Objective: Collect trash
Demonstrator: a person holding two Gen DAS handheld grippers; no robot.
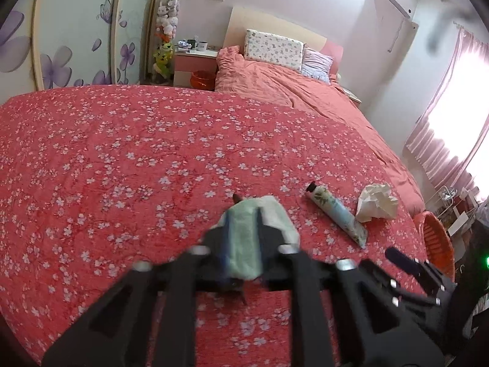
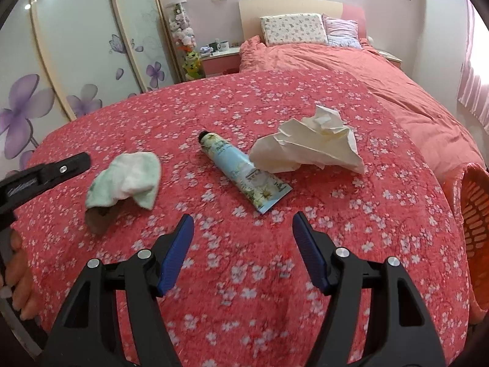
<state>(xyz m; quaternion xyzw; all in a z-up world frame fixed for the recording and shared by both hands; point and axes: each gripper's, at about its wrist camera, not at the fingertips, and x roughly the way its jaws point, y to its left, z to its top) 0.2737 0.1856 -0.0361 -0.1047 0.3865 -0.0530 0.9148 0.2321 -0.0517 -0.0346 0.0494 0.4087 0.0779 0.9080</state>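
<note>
- Hovering over the bed (image 2: 244, 290) with the right gripper (image 2: 243, 244), jaws wide apart, nothing between them.
- Left gripper (image 1: 243, 232): fingers flank a pale green cloth (image 1: 244, 244) in its own blurred view; cannot tell if actually clamped. Right wrist view shows one finger tip just beside the cloth, apparently apart from it.
- Cloth lies on the red floral quilt, with something brown poking out from under it.
- Blue floral tube (image 2: 244, 177) lies flat near the middle, black cap pointing toward the pillows.
- Crumpled white tissue (image 2: 311, 146) just beside the tube's crimped end.
- Orange basket (image 2: 476, 214) off the bed's right edge.
</note>
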